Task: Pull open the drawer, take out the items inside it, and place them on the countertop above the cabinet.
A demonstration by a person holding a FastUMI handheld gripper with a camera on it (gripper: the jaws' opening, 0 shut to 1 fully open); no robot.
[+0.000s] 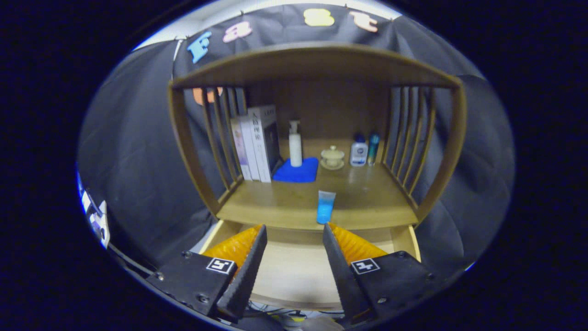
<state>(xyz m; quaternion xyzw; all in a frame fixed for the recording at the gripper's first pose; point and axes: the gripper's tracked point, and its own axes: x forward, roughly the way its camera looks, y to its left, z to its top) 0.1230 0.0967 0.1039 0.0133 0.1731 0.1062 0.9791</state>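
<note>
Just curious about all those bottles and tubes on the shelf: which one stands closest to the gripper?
The blue tube, standing alone at the countertop's front edge, just beyond the open gripper. The white pump bottle and the two small bottles stand farther back.

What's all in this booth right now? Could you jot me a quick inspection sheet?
Surface: wooden countertop, under a slatted shelf frame.
Job's things: drawer pulled open, its visible floor bare; blue tube standing at the countertop's front edge.
Clutter: books, pump bottle on blue cloth, lidded cup, two small bottles.
Claw: open, above the drawer, holding nothing.
Cables: some below the drawer front.
Surroundings: black cloth wall.
</note>
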